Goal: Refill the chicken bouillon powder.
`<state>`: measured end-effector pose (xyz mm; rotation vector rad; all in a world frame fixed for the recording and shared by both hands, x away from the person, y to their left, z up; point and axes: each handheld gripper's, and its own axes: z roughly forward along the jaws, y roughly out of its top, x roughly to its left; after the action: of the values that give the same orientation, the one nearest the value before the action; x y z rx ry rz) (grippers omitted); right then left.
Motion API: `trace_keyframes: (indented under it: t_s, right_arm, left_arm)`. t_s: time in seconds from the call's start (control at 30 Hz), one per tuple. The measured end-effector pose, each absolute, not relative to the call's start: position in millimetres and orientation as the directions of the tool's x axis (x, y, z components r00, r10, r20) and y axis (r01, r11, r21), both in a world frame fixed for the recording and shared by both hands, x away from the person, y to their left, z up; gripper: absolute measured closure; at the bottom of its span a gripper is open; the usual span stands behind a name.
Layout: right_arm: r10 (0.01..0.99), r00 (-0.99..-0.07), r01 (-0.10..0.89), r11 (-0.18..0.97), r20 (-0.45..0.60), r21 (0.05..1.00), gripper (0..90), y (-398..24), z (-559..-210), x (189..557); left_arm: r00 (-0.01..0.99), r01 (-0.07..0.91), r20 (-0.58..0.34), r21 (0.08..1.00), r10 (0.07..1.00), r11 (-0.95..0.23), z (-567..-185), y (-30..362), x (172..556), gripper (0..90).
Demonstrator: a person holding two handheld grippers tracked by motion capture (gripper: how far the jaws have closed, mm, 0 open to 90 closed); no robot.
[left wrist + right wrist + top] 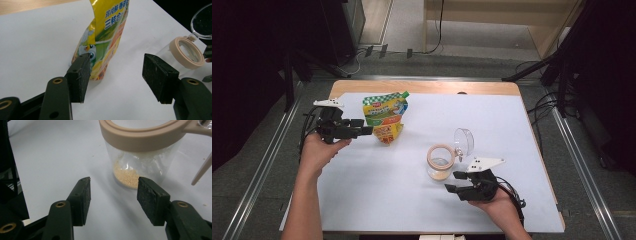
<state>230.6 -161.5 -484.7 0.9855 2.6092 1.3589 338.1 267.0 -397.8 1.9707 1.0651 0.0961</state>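
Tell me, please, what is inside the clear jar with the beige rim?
The jar holds a small heap of pale tan granules at its bottom; otherwise it looks empty. Its hinged lid stands open.

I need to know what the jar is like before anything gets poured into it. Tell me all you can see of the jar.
The jar is clear, plastic-looking, with a beige rim ring. Its clear hinged lid stands flipped open behind it. It stands upright on the white table cover, right of centre, with a small heap of tan granules at the bottom. Nothing grips it; the right gripper sits open just before it.
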Motion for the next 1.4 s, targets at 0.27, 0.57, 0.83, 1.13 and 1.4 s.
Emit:
trace_keyframes:
  t_s: [0.27,0.57,0.83,1.13,1.4]
  right_arm:
    - [0.538,-0.810,0.504,0.431,0.235,0.749,45.7,-157,-487,227]
    - [0.545,-0.806,0.504,0.426,0.231,0.751,45.7,-158,-488,223]
    - [0.523,-0.818,0.492,0.425,0.238,0.760,45.8,-153,-488,220]
    - [0.472,-0.849,0.459,0.438,0.237,0.773,46.5,-141,-486,213]
    - [0.443,-0.866,0.434,0.440,0.231,0.786,46.8,-130,-486,209]
  left_arm:
    - [0.609,0.667,-0.341,0.709,0.716,-0.229,-403,259,353,43.2]
    - [0.613,0.650,-0.301,0.718,0.731,-0.249,-410,244,366,50.2]
    - [0.606,0.646,-0.313,0.730,0.732,-0.223,-414,236,371,62.5]
    - [0.608,0.646,-0.319,0.731,0.727,-0.219,-417,232,373,78.6]
    - [0.593,0.668,-0.342,0.714,0.729,-0.208,-416,229,372,89.6]
